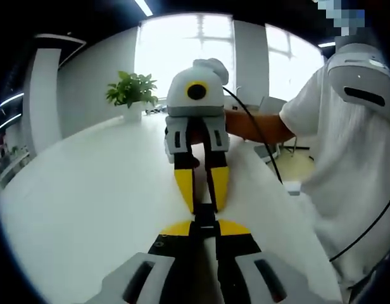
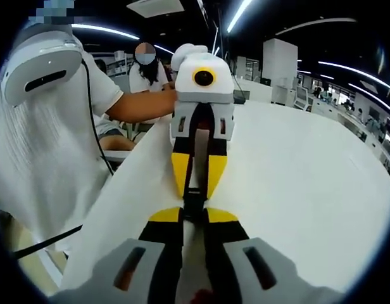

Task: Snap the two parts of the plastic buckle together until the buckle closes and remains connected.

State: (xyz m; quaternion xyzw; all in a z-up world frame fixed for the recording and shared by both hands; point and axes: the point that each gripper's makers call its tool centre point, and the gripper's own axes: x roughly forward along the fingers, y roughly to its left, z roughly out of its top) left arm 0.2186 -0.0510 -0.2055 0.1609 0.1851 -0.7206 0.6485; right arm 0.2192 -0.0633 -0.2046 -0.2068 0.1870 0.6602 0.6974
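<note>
The two grippers meet tip to tip above the white table point(image 1: 87, 190), with the black plastic buckle point(image 1: 205, 217) held between them. In the left gripper view my left gripper point(image 1: 204, 228) rises from the bottom, its yellow-tipped jaws shut on the near end of the buckle. My right gripper point(image 1: 204, 204) faces it from above, shut on the far end. The right gripper view mirrors this: my right gripper point(image 2: 193, 217) is shut on the dark buckle point(image 2: 192, 206), opposite the left gripper point(image 2: 194, 192). The fingers hide the joint, so I cannot tell whether the parts are latched.
A person in a white shirt point(image 1: 347, 145) stands at the table's edge, with a black cable point(image 1: 258, 136) trailing from the right gripper. A potted plant point(image 1: 133, 92) stands at the far end. The table point(image 2: 296, 177) stretches wide and bare to the right. Another person point(image 2: 147, 73) sits behind.
</note>
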